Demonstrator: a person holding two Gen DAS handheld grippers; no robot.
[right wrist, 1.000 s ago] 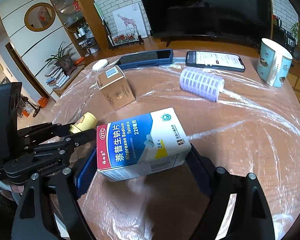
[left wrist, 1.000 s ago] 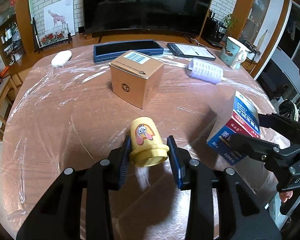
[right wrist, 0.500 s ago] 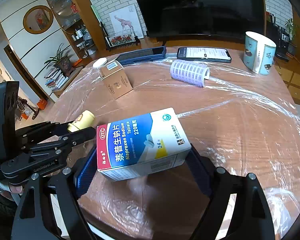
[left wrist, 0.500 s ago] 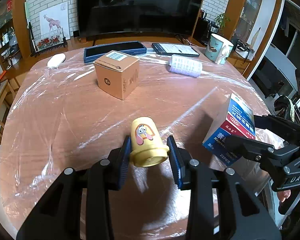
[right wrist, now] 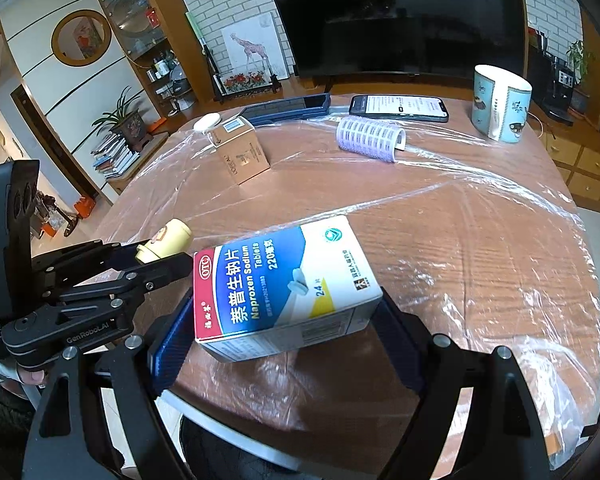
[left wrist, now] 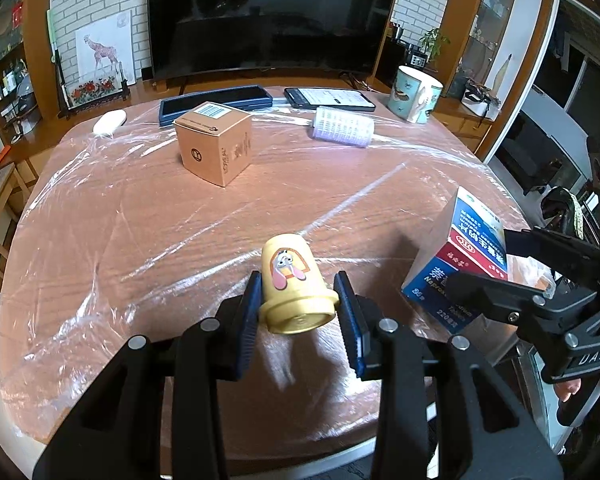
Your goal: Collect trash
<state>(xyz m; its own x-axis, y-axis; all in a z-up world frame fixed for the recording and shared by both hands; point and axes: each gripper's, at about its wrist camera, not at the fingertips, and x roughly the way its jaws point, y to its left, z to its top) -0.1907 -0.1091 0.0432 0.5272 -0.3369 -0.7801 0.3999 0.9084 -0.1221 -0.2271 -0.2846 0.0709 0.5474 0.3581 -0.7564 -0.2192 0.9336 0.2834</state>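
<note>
Both tools pull back from tabletop (left wrist: 140, 240): left tool (left wrist: 298, 304) clamps yellow cup (left wrist: 294, 284), right tool (right wrist: 284, 332) grips pill box (right wrist: 284, 284).

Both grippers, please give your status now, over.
Left gripper shut on small yellow plastic bottle. Right gripper shut on blue-white medicine box. Both lifted above the table. Nothing in the way.

Left gripper (left wrist: 298, 306) clamps yellow cup (left wrist: 294, 288) (tilted).

Two boxes: one cardboard box (left wrist: 214, 142), one medicine box (right wrist: 284, 288). One yellow cup (left wrist: 294, 288), one mug (left wrist: 416, 94), one roller (left wrist: 342, 131), one phone (left wrist: 328, 98), one mouse (left wrist: 109, 122).
</note>
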